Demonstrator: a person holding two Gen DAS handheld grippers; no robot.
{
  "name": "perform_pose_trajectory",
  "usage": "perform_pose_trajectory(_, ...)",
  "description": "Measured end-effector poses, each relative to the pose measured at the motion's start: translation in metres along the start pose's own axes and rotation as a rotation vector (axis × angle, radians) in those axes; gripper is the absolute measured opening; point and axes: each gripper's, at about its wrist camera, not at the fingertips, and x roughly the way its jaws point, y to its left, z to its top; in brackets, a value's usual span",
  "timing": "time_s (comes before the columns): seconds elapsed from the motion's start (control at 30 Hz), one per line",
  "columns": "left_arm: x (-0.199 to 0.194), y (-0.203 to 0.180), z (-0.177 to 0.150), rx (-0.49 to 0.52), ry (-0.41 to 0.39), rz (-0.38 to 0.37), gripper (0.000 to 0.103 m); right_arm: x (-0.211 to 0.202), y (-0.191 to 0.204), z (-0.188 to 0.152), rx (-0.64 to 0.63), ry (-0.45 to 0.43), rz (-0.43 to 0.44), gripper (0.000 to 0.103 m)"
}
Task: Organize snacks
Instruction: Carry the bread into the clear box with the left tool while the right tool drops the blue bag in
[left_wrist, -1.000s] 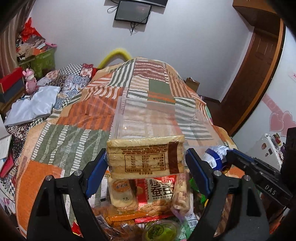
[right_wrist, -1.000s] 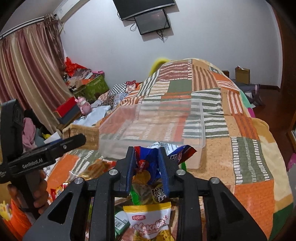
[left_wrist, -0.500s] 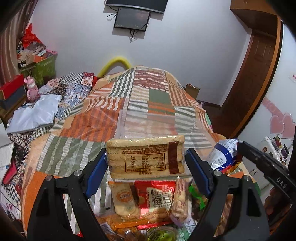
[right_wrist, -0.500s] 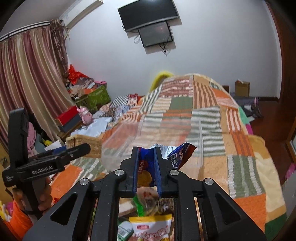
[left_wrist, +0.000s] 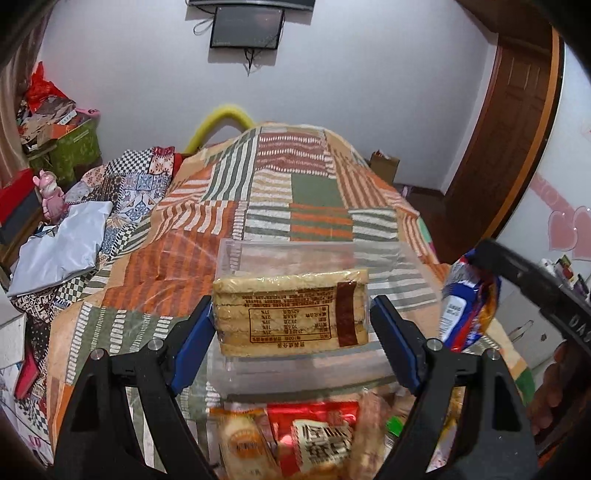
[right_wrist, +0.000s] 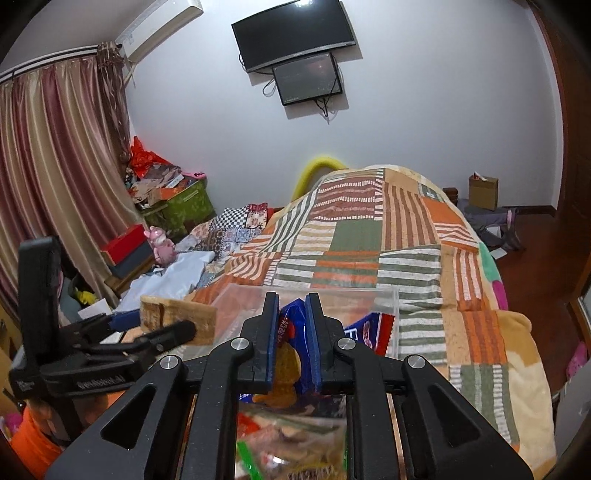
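While the patchwork bed (left_wrist: 303, 206) lies further below than a second ago, the clear plastic bin (left_wrist: 314, 258) on it sits lower in both views: both packs have been lifted above it. The left hand-held gripper (left_wrist: 291, 325) stays clenched on the biscuit pack (left_wrist: 291, 314), the right hand-held gripper (right_wrist: 290, 332) on the blue snack bag (right_wrist: 291, 328); lowering them in probably comes next.

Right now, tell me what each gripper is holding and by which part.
The left gripper clamps the tan cracker pack by its two short ends. The right gripper pinches the blue snack bag across its crumpled middle.
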Motion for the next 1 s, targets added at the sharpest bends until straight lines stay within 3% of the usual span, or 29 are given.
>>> perform_pose_trajectory(0.13, 0.024, 0.004, 0.000, -0.009, 0.060, -0.012, 0.083, 0.013, 0.000, 0.005, -0.007, 0.025, 0.011, 0.011)
perform_pose_trajectory(0.2, 0.036, 0.005, 0.000, -0.008, 0.087, -0.015, 0.083, 0.017, 0.000, 0.010, -0.014, 0.027, 0.013, 0.005)
perform_pose_trajectory(0.37, 0.058, 0.003, -0.004, 0.012, 0.136, 0.001, 0.083, 0.028, 0.001, 0.020, -0.027, 0.045, 0.020, 0.005)
perform_pose_trajectory(0.5, 0.068, 0.002, -0.007, 0.024, 0.168, -0.008, 0.083, 0.043, -0.001, 0.012, -0.033, 0.112, 0.014, 0.005)
perform_pose_trajectory(0.8, 0.085, -0.005, -0.017, 0.070, 0.230, 0.035, 0.084, 0.035, -0.002, -0.003, -0.052, 0.153, -0.027, 0.005)
perform_pose_trajectory(0.93, 0.087, -0.011, -0.020, 0.102, 0.246, 0.062, 0.084, 0.032, -0.005, -0.013, -0.051, 0.179, -0.034, 0.014)
perform_pose_trajectory(1.0, 0.087, -0.010, -0.020, 0.094, 0.251, 0.073, 0.085, 0.029, -0.008, -0.017, -0.044, 0.183, -0.041, 0.025)
